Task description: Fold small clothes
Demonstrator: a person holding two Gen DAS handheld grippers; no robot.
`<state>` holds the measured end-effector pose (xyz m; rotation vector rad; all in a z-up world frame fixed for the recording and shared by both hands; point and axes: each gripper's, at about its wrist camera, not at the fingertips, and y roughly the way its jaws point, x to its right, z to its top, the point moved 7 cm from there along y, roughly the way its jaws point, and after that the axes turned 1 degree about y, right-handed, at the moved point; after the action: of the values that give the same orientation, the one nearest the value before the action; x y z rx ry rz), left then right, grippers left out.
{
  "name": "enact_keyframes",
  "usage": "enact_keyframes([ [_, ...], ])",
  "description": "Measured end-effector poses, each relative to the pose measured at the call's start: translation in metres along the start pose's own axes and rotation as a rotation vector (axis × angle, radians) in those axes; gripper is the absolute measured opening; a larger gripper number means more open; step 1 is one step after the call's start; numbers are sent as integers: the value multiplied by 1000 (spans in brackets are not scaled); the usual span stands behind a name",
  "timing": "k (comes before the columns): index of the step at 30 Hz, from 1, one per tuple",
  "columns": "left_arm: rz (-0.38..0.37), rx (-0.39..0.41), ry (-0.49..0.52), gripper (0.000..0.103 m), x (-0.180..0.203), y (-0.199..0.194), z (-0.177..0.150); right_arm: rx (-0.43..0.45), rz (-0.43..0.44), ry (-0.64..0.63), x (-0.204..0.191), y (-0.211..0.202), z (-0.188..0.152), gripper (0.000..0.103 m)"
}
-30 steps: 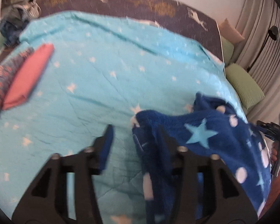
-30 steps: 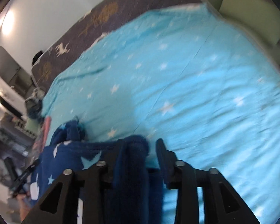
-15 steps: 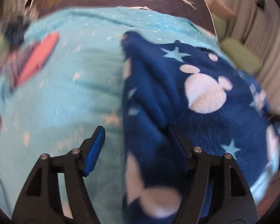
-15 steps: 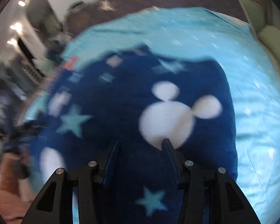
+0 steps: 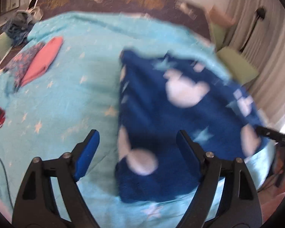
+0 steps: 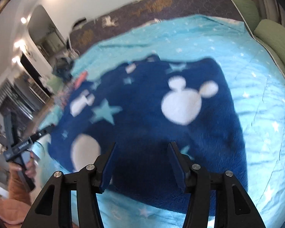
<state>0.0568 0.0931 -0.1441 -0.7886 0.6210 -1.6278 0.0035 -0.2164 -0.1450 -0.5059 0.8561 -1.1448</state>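
Fleece (image 6: 142, 114), navy with white mouse heads and stars, lies spread flat on the turquoise bedspread (image 6: 256, 76); only our left view shows the folded pink garment (image 5: 42, 60) well off to its left. Both our left gripper (image 5: 136, 144) and right gripper (image 6: 141, 157) hover just above its near edge, jaws having just been opening, pinching nothing.

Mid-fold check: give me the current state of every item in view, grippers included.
Navy fleece garment: spread flat on the bed, released.
Left gripper: open, jaws have just been opening, nothing clamped between the pads.
Right gripper: open, jaws have just been opening, above the fleece, not gripping.
Coral garment: folded, lying at the far side.
Patterned garment: folded, touching the coral one.
Turquoise star blanket: spread over the bed, lightly wrinkled.
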Motion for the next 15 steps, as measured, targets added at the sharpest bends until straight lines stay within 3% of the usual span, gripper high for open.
enact_keyframes([
  [2, -13, -43, -51, 84, -5, 13, -10, -26, -24, 7, 2, 15, -5, 55],
  [5, -64, -42, -158, 84, -13, 12, -14, -2, -37, 13, 1, 12, -6, 56],
  [10, -36, -25, -108, 84, -8, 5, -16, 3, -40, 14, -2, 7, -6, 57],
  [15, -50, -30, -121, 84, -12, 5, -18, 10, -28, 27, -7, 4, -4, 57],
])
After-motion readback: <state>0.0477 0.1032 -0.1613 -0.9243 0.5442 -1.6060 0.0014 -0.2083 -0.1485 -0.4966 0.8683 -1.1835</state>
